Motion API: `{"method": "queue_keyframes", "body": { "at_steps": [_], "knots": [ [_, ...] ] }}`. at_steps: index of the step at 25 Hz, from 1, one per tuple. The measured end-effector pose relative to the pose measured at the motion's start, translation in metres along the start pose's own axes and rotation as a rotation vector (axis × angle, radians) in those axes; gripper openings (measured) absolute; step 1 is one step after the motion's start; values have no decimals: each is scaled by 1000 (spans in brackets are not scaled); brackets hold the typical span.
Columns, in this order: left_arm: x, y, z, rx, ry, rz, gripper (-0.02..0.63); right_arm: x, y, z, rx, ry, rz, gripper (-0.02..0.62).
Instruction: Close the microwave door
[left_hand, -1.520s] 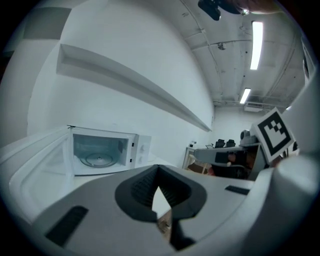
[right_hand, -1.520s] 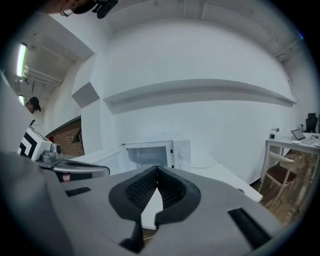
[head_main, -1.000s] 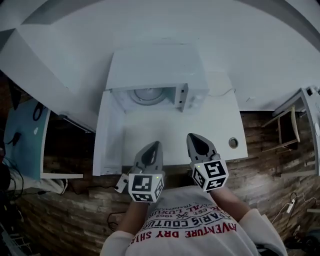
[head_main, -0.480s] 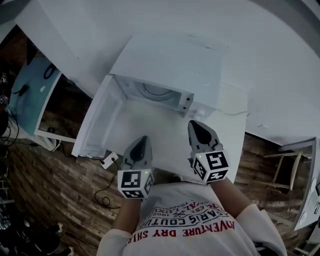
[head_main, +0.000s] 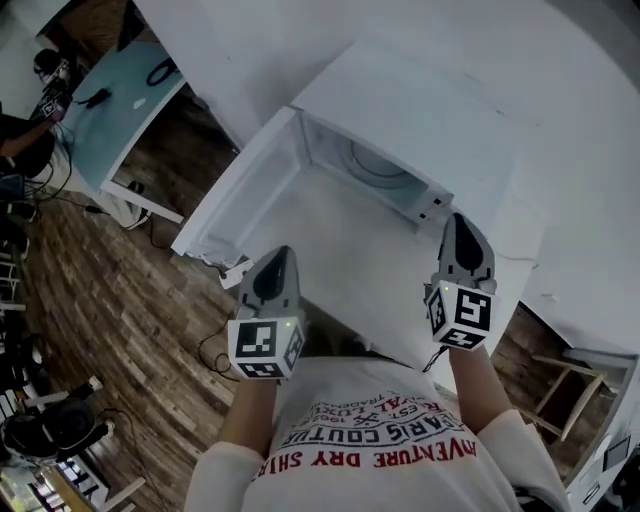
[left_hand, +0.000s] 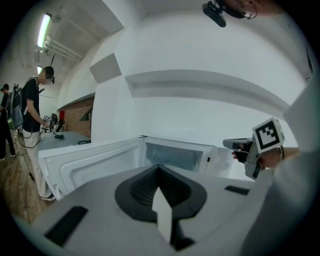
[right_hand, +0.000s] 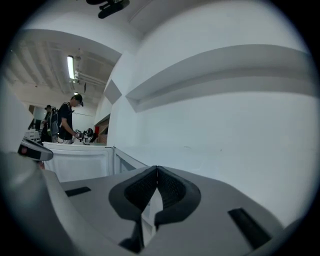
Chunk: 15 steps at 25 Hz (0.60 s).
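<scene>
The white microwave (head_main: 430, 105) stands on a white table (head_main: 340, 270) with its door (head_main: 235, 205) swung wide open to the left, so the cavity (head_main: 375, 170) and its turntable show. My left gripper (head_main: 277, 258) hovers near the table's front edge, just right of the door's free end, shut and empty. My right gripper (head_main: 458, 228) is held by the microwave's front right corner, also shut with nothing in it. In the left gripper view the open door (left_hand: 90, 162) and the cavity (left_hand: 175, 156) lie ahead of the left gripper (left_hand: 159, 169), and the right gripper (left_hand: 235, 144) shows at the right. The right gripper (right_hand: 156, 171) faces a blank white wall.
A pale blue desk (head_main: 120, 95) stands at the upper left above wooden floor (head_main: 110, 300). A small white plug block (head_main: 235, 273) with a cable hangs at the table's front left corner. A person (left_hand: 34, 115) stands far off to the left. White wall (head_main: 560, 120) backs the microwave.
The head view has swung, so the microwave now sits up and right in it. My left gripper has drifted left toward the door's free end; my right gripper has moved up beside the microwave's front.
</scene>
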<state>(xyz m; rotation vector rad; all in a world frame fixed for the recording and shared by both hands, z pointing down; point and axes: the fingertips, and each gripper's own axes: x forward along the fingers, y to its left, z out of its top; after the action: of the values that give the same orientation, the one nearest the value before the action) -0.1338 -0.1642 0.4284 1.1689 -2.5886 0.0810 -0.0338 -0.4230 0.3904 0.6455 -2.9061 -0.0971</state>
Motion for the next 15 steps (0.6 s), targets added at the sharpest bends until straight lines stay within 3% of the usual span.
{"method": "queue_keyframes", "body": {
  "at_steps": [7, 15],
  "knots": [
    [-30, 80, 8, -16, -22, 124, -6, 7, -23, 2, 82, 37, -104, 12],
    [-59, 160, 16, -21, -38, 273, -6, 20, -21, -11, 94, 165, -158, 12]
  ]
}}
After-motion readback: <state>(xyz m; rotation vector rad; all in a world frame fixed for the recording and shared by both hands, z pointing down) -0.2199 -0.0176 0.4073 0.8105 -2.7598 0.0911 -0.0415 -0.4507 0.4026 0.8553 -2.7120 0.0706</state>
